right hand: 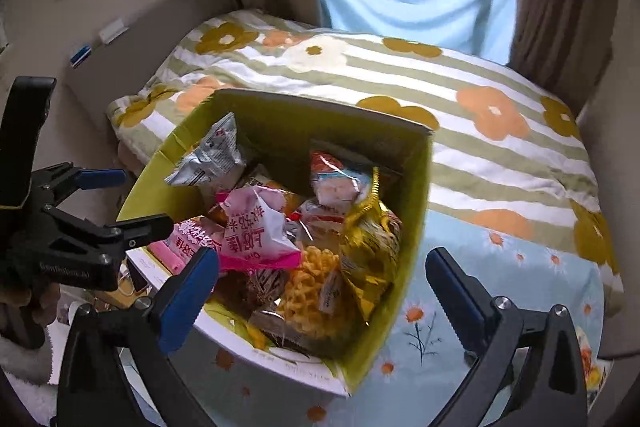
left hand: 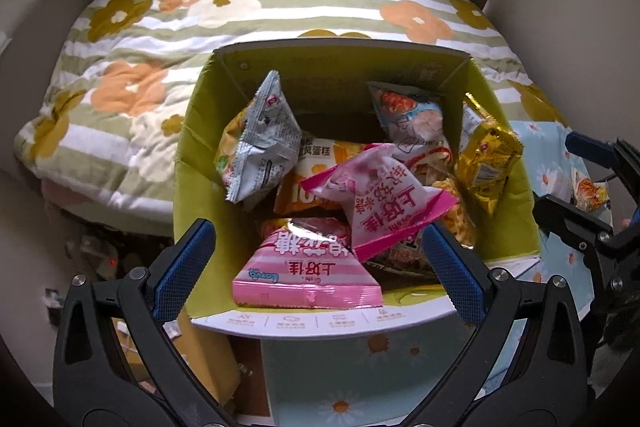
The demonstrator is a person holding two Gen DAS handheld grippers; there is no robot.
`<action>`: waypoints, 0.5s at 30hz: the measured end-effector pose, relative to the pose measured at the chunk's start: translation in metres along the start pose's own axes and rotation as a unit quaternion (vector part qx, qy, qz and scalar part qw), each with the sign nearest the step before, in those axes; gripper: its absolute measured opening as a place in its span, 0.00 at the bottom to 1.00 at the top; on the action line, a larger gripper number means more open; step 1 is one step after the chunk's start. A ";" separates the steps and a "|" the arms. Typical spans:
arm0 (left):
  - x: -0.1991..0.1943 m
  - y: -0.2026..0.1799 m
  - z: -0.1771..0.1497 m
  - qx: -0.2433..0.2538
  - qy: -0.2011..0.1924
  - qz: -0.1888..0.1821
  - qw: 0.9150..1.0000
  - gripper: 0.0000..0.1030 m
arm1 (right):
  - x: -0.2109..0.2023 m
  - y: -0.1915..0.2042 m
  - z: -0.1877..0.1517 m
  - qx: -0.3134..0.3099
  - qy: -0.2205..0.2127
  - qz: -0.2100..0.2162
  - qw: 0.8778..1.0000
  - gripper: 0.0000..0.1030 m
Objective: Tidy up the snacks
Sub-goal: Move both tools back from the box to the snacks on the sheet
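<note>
An open green cardboard box (left hand: 192, 131) (right hand: 416, 211) stands on a pale blue flowered cloth and holds several snack bags. Among them are two pink bags (left hand: 312, 271) (left hand: 380, 203), a grey bag (left hand: 260, 143), a gold bag (left hand: 488, 155) (right hand: 368, 247) and a bag of orange curls (right hand: 312, 291). My left gripper (left hand: 320, 263) is open and empty, just above the box's near edge, over the pink bags. My right gripper (right hand: 324, 291) is open and empty, at the box's near right corner; it also shows in the left wrist view (left hand: 576, 183).
A bed with a striped flower quilt (left hand: 132, 75) (right hand: 480, 99) lies behind the box. One snack packet (left hand: 592, 191) lies on the cloth (right hand: 520, 267) right of the box. Brown curtains and a window are at the back. Clutter sits on the floor at left.
</note>
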State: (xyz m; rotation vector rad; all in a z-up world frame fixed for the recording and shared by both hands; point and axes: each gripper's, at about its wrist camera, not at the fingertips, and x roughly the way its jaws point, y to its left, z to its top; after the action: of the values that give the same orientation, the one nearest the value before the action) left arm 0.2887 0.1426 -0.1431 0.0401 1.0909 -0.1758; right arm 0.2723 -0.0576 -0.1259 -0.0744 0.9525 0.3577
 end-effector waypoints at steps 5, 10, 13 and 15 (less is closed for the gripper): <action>-0.010 -0.013 0.003 0.020 -0.019 -0.014 1.000 1.00 | -0.026 -0.005 -0.008 0.031 -0.029 -0.024 0.999 1.00; -0.021 -0.038 0.007 0.049 -0.043 -0.043 0.997 1.00 | -0.056 -0.017 -0.021 0.063 -0.054 -0.077 0.994 1.00; -0.026 -0.060 0.011 0.072 -0.055 -0.068 0.994 1.00 | -0.073 -0.031 -0.033 0.082 -0.062 -0.106 0.989 1.00; -0.027 -0.077 0.013 0.086 -0.058 -0.080 0.991 1.00 | -0.085 -0.044 -0.043 0.100 -0.066 -0.125 0.985 1.00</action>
State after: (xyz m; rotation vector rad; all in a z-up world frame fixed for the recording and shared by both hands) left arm 0.2752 0.0683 -0.1095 0.0972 0.9599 -0.4113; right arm 0.2090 -0.1309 -0.0866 0.0143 0.8315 0.0335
